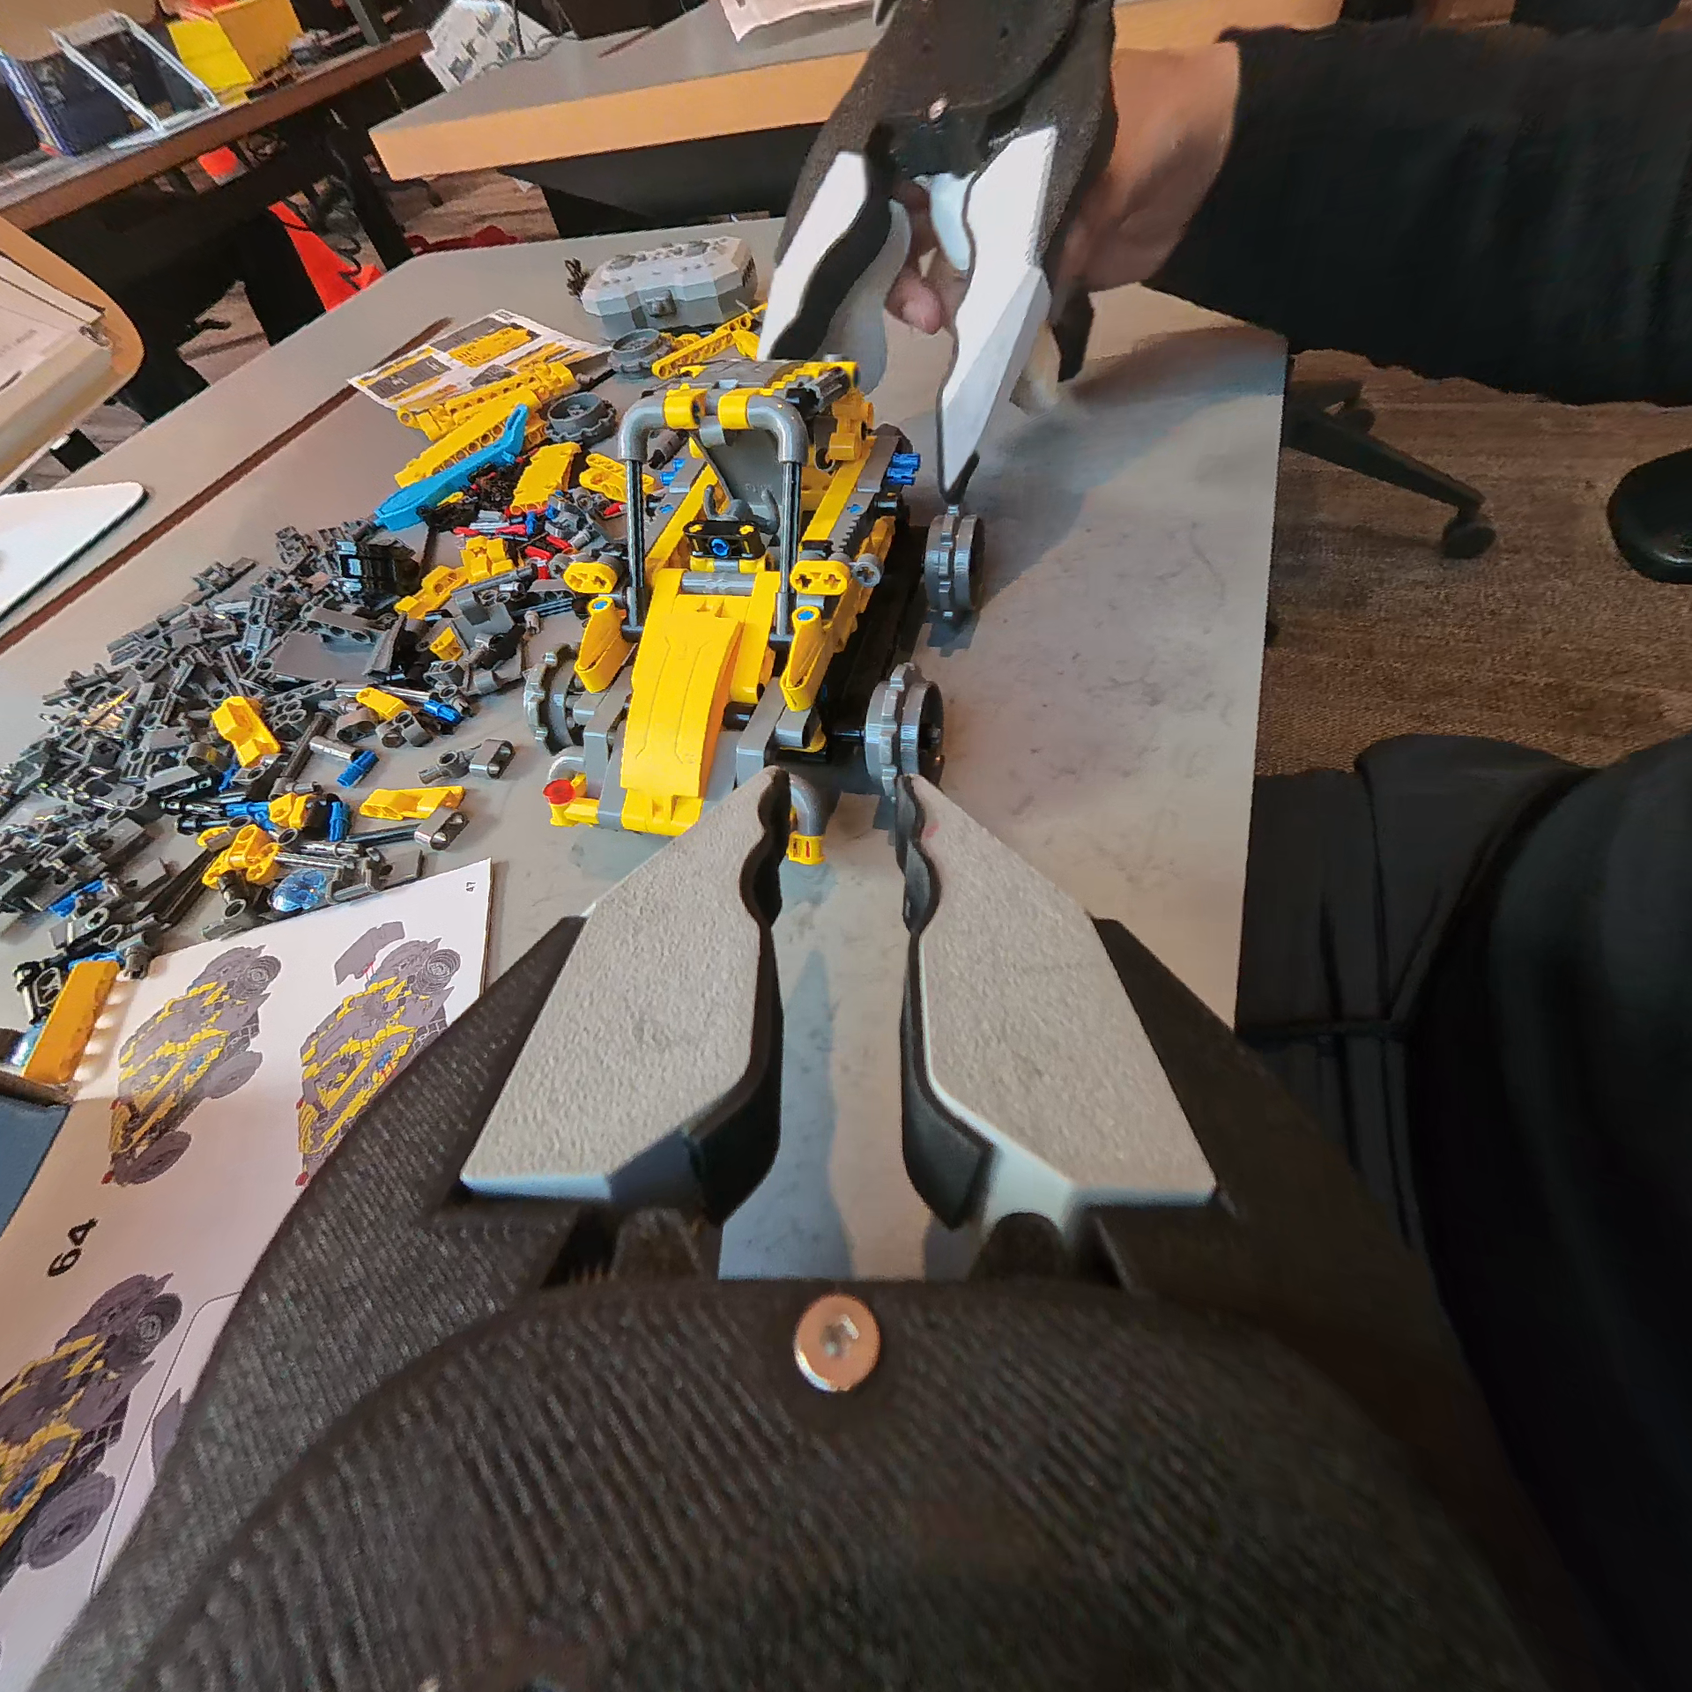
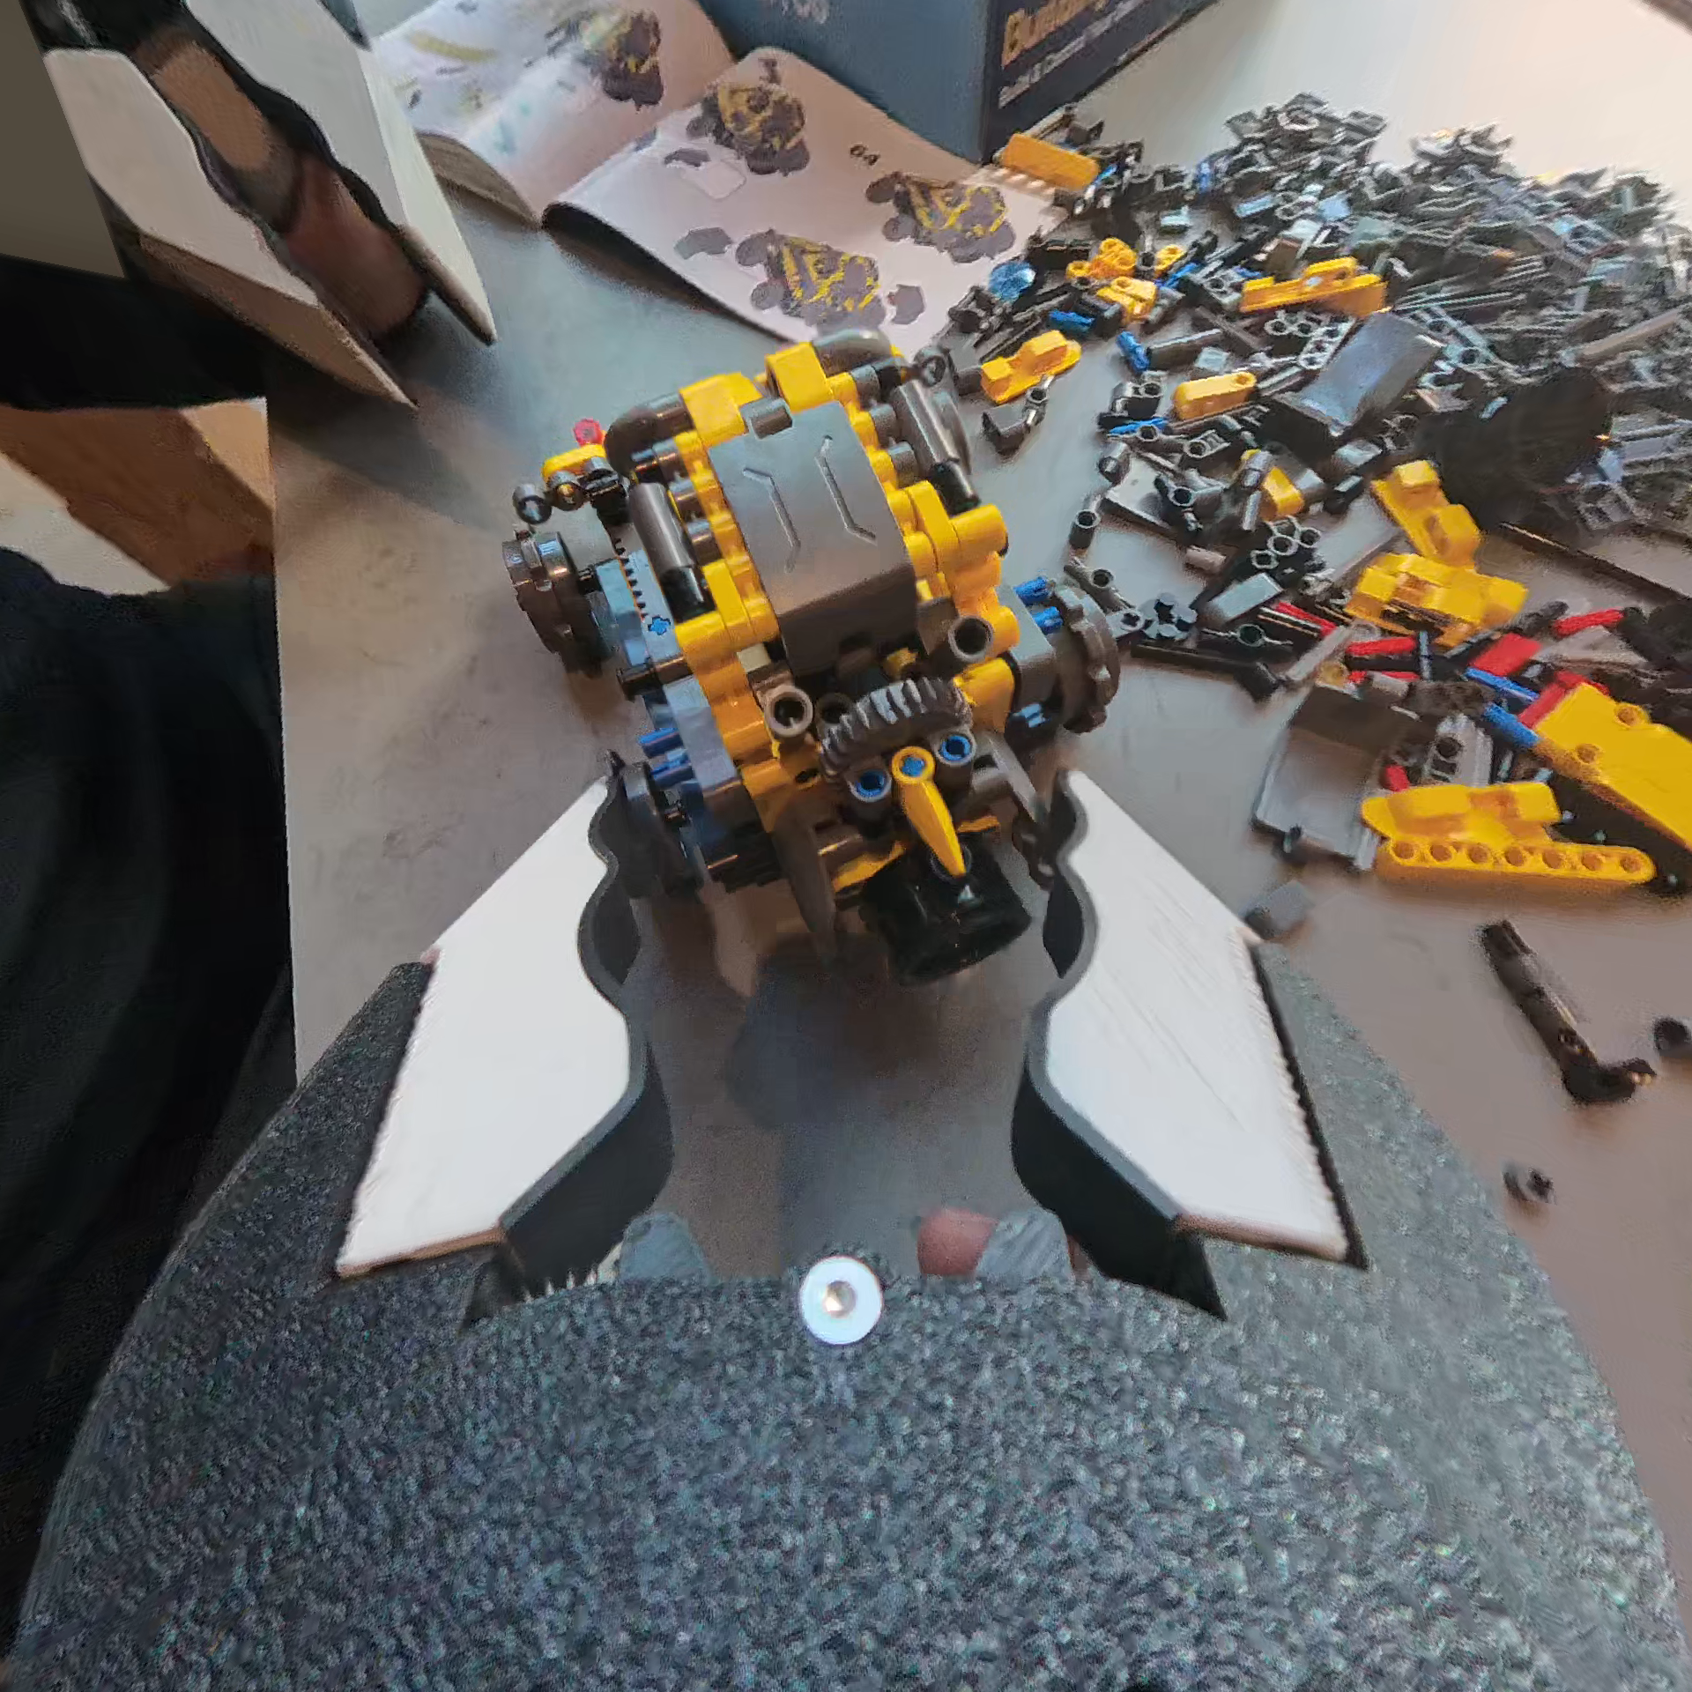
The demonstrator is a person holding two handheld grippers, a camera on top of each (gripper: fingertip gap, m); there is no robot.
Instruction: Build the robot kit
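Note:
A partly built yellow and grey brick vehicle (image 1: 705, 641) stands on the grey table (image 1: 1099, 687). My left gripper (image 1: 842, 801) is open, its tips just at the vehicle's front end, with a small grey and yellow pipe end between them, not clamped. My right gripper (image 2: 838, 792) is open and straddles the vehicle's rear (image 2: 824, 595), near a grey gear and a yellow pointed piece. In the left wrist view the right gripper (image 1: 861, 417) hangs over the rear, one fingertip above a grey wheel hub (image 1: 952, 568). The left gripper (image 2: 449, 366) also shows far off, open.
A pile of loose grey, yellow, blue and red parts (image 1: 229, 687) lies left of the vehicle, seen also in the right wrist view (image 2: 1373, 412). An open instruction booklet (image 1: 275, 1053), a blue box (image 2: 916, 64), a grey battery unit (image 1: 673, 275). The table edge (image 1: 1254, 732) runs close on the right.

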